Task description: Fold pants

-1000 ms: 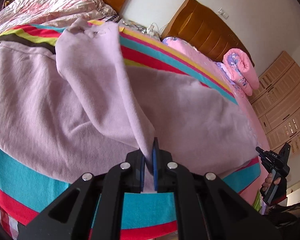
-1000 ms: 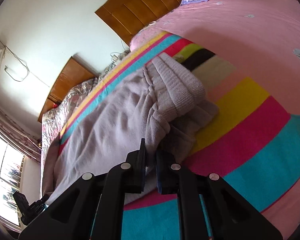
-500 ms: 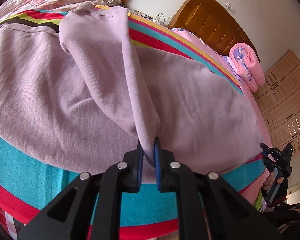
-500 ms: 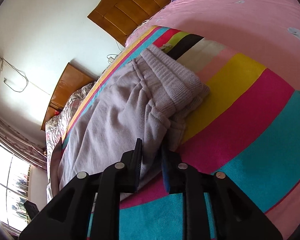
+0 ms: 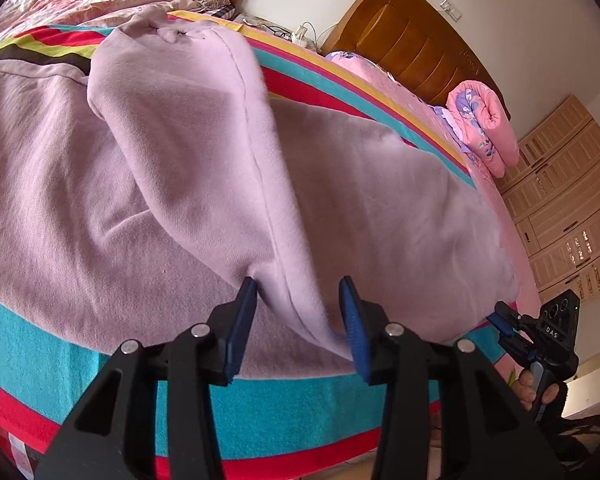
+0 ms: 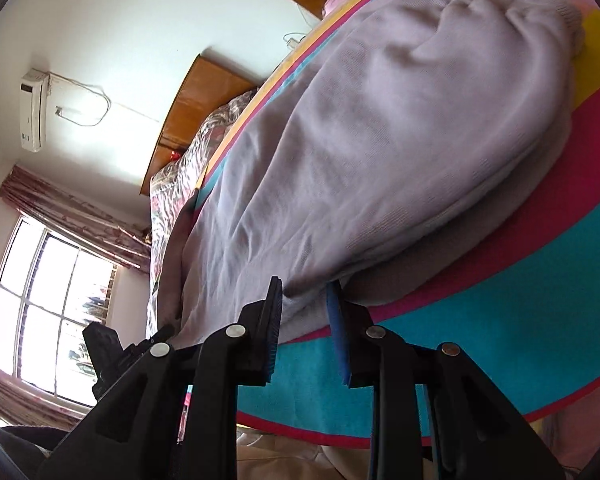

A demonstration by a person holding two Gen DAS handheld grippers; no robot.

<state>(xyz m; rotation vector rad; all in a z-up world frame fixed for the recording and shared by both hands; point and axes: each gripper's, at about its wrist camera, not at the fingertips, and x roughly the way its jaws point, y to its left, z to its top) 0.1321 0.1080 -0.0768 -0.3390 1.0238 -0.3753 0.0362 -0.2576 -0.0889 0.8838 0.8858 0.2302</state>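
Pants (image 5: 228, 184), lilac fleece, lie folded lengthwise on striped blanket (image 5: 260, 412) near the bed's front edge; teal band bare beyond hem. Left gripper (image 5: 298, 320) just opened, pads spread, fabric fold loose between. Right gripper (image 6: 302, 312) parted, cloth edge between, unpinched.

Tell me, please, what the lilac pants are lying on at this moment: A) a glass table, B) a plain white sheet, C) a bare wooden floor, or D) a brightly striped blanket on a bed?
D: in both wrist views the pants are spread over a striped blanket with turquoise, red and yellow bands, which covers a bed in front of a wooden headboard.
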